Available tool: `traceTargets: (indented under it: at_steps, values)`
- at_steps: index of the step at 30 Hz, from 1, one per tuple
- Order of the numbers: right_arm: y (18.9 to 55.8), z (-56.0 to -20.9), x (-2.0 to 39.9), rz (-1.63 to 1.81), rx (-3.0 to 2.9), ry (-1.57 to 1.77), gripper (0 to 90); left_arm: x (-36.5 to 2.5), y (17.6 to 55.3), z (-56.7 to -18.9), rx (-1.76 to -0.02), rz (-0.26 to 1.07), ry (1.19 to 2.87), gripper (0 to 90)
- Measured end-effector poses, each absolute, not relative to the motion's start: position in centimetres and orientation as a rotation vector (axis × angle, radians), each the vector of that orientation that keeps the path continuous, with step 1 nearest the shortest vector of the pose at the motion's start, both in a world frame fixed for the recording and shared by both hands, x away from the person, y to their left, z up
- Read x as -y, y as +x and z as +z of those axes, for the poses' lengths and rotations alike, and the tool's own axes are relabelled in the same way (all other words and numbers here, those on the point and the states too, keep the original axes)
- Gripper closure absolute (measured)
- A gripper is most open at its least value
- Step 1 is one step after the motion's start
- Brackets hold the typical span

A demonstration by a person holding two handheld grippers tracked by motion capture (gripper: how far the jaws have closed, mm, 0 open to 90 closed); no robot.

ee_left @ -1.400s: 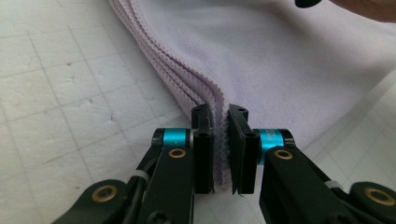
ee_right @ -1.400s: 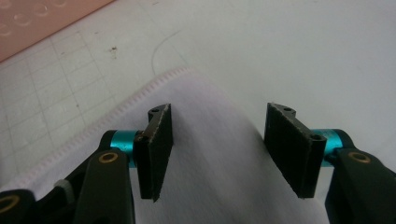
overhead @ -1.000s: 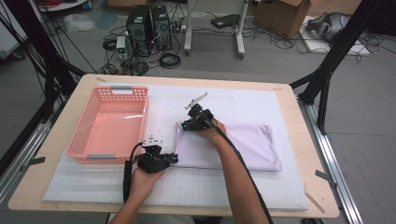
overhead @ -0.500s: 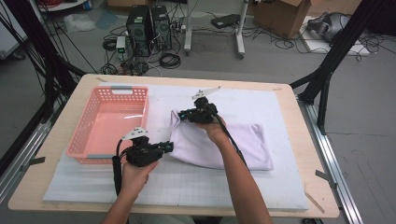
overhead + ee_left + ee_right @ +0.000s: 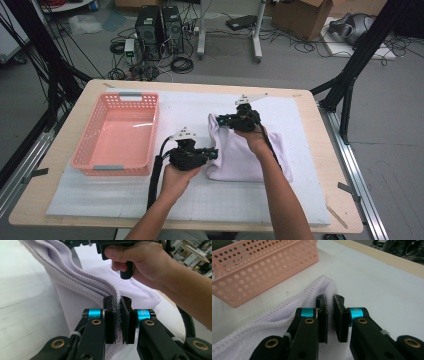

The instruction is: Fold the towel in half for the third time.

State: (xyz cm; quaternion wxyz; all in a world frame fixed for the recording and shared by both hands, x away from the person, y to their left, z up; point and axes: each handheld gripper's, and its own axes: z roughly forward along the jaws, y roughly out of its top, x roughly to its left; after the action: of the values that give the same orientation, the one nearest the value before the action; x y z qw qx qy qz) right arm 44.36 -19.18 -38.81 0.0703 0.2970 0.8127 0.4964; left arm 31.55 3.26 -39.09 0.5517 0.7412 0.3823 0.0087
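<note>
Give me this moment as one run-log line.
left gripper: shut on towel edge | right gripper: shut on towel | towel: left edge lifted | basket: empty

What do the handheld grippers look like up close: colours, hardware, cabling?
Both the left gripper and right gripper are black, with flat ribbed pads, cyan collars at the jaw bases and brass-coloured pivot screws. Each carries a grey three-cornered plate on top. A thick black cable trails from the left one. Forearms are bare, no sleeves.
</note>
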Motion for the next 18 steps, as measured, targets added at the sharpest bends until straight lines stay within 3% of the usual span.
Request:
traceTargets:
  at_steps: [18]
  values:
    - [43.4, -40.3, 26.9, 1.429, -2.363, 1.028, 83.2, 5.9, 33.1, -41.1, -0.861, 0.022, 1.874, 82.5]
